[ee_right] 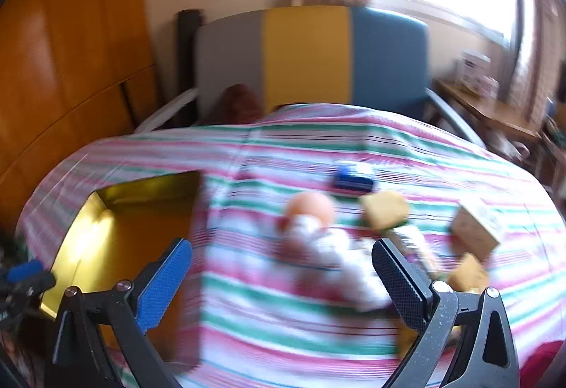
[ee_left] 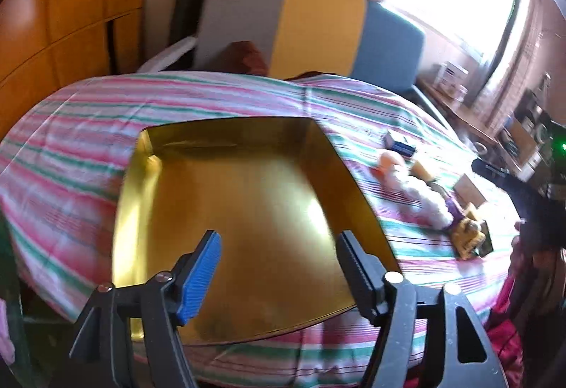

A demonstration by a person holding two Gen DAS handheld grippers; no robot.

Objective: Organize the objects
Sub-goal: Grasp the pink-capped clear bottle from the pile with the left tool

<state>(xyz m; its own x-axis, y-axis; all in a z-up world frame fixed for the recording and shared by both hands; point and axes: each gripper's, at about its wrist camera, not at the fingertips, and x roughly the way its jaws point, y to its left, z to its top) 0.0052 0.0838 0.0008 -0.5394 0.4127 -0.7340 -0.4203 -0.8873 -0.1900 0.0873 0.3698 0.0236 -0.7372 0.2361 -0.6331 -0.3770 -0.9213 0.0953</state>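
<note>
Left wrist view only: full gold inside of the open box (ee_left: 247, 204); right hand-held gripper (ee_left: 509, 182) seen as a dark shape at the far right edge, beyond the scattered things; yellow printed packet (ee_left: 468, 235) lying on the bedspread right of the box.
Right wrist view only: just the left part of the box (ee_right: 116, 228), its right portion blurred; a blue-tipped piece of the left hand-held gripper (ee_right: 24, 276) at the left edge, over the box's near left corner; tan carton (ee_right: 477, 228) far right of the box.
Both views: striped bedspread (ee_left: 88, 140) (ee_right: 318, 147) carrying everything; grey, yellow and blue headboard (ee_left: 300, 30) (ee_right: 311, 58) behind it.
Box contents: nothing visible on the shiny gold floor in the left wrist view.
Things right of the box: doll (ee_right: 325, 239) with a peach head and white clothes, nearest the box, blurred; small blue box (ee_right: 353, 177) behind the doll; yellow sponge (ee_right: 385, 209) right of the doll's head; second yellow piece (ee_right: 468, 274) near the carton.
Left hand-held gripper (ee_left: 279, 274): fingers spread, nothing between them, held above the box's near edge, pointing into it.
Right hand-held gripper (ee_right: 283, 281): fingers spread wide, nothing gripped, above the bedspread right of the box, doll's body seen in the gap.
</note>
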